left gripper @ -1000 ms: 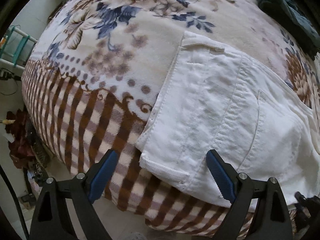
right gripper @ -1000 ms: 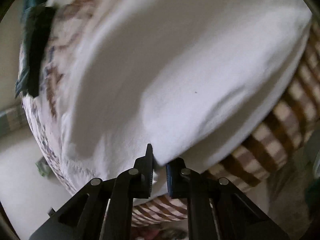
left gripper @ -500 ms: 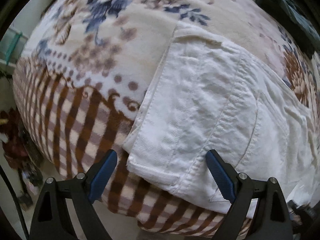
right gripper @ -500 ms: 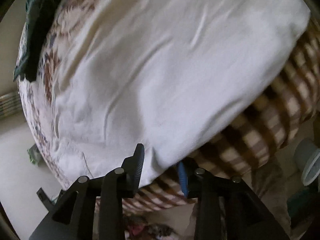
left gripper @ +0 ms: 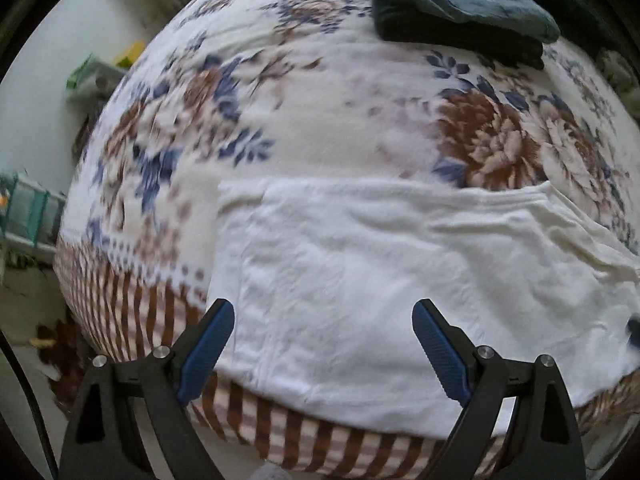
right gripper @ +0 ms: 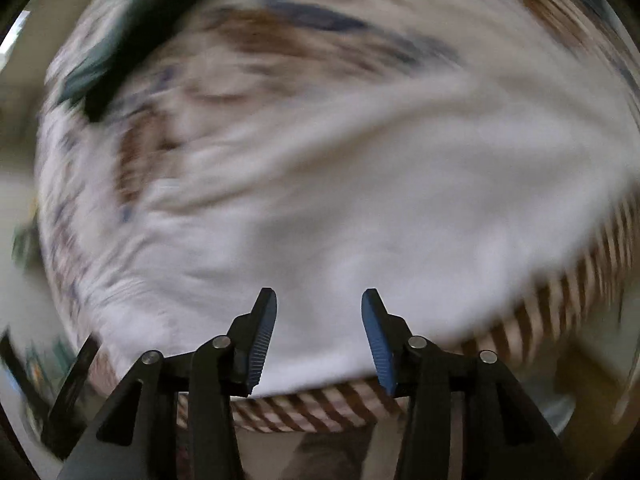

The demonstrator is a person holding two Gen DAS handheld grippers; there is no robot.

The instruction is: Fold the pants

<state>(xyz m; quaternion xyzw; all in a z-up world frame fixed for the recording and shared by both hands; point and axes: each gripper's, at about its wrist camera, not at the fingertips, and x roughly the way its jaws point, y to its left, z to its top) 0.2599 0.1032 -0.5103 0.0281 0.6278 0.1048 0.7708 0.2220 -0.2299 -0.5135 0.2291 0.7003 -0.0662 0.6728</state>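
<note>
A floral blanket covers the bed, with dark folded clothes at its far side.

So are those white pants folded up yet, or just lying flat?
Lying flat: the white pants are spread along the near edge of the floral blanket. Whether one layer already lies over another cannot be told.

White pants flat, lightly wrinkled, along the bed's near edge.
</note>
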